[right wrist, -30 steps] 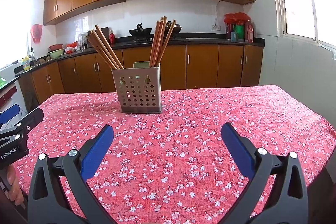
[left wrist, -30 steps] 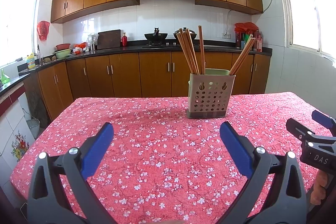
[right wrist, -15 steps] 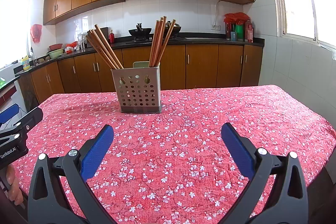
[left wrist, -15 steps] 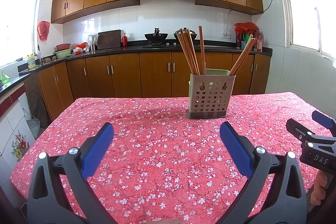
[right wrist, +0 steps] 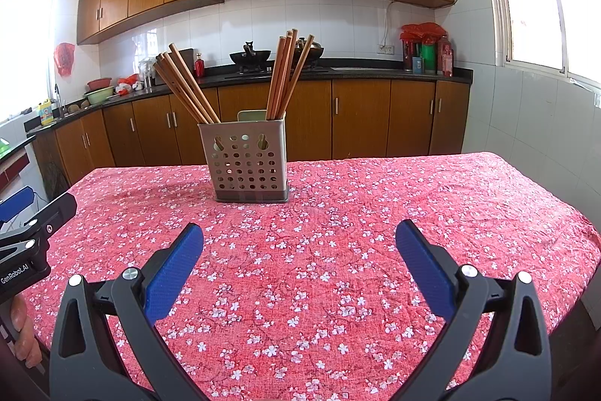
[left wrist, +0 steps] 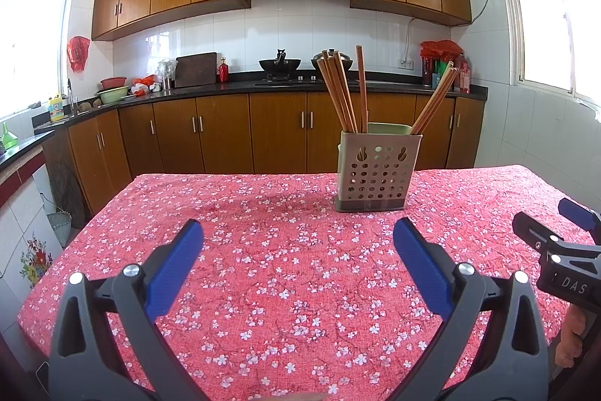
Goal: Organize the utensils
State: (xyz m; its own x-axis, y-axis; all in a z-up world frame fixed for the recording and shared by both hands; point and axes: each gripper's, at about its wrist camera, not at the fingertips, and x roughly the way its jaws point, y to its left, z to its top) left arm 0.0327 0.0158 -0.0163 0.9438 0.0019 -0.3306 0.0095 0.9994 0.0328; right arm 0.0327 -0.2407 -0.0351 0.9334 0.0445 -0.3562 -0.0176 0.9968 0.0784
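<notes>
A grey perforated utensil holder point(left wrist: 377, 171) stands upright on the table with the red flowered cloth point(left wrist: 285, 250); it also shows in the right wrist view point(right wrist: 248, 162). Several wooden chopsticks point(left wrist: 340, 94) stand in it in two bunches, leaning left and right point(right wrist: 188, 83). My left gripper point(left wrist: 298, 243) is open and empty, low over the cloth, well short of the holder. My right gripper point(right wrist: 300, 245) is open and empty, likewise short of the holder. Each gripper shows at the edge of the other's view point(left wrist: 563, 250) point(right wrist: 26, 243).
Beyond the table's far edge are wooden kitchen cabinets point(left wrist: 225, 134) and a dark counter with a stove, woks point(left wrist: 280, 64) and bottles. A tiled wall with a window is on the right point(right wrist: 544, 100). The cloth drops off at the table's left edge point(left wrist: 56, 269) and right edge point(right wrist: 586, 250).
</notes>
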